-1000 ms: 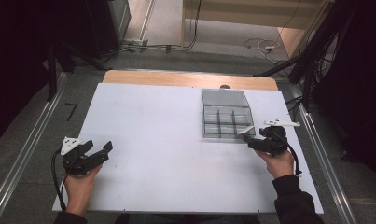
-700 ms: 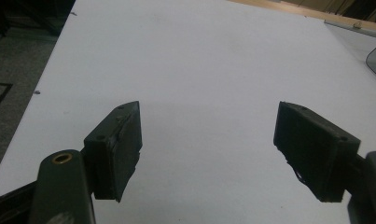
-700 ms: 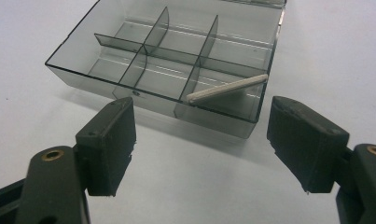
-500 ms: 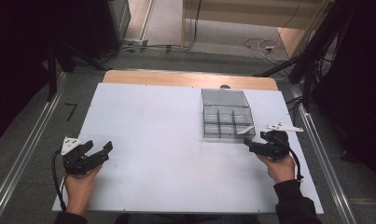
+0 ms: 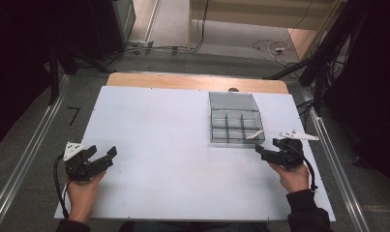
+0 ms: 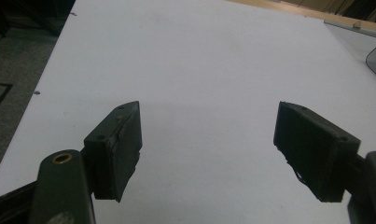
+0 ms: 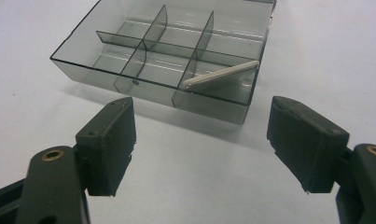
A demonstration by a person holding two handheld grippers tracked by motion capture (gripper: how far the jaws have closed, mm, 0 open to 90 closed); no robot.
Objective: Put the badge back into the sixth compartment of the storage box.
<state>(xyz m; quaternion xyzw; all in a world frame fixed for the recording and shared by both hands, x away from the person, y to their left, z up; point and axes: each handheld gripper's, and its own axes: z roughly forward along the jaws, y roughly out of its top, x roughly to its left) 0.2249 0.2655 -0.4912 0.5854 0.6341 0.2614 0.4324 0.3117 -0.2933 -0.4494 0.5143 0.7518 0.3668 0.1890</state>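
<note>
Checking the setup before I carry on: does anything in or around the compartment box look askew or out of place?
One thing: the pale stick lies slanted in the clear box, propped across a corner compartment with one end up on the rim rather than flat inside. The dividers look intact and nothing is spilled on the table.

Black grippers w/ blocky black fingers (image 7: 106, 144), brass-ringed screw holes, grey triangular plates, black cables, dark sleeves.
</note>
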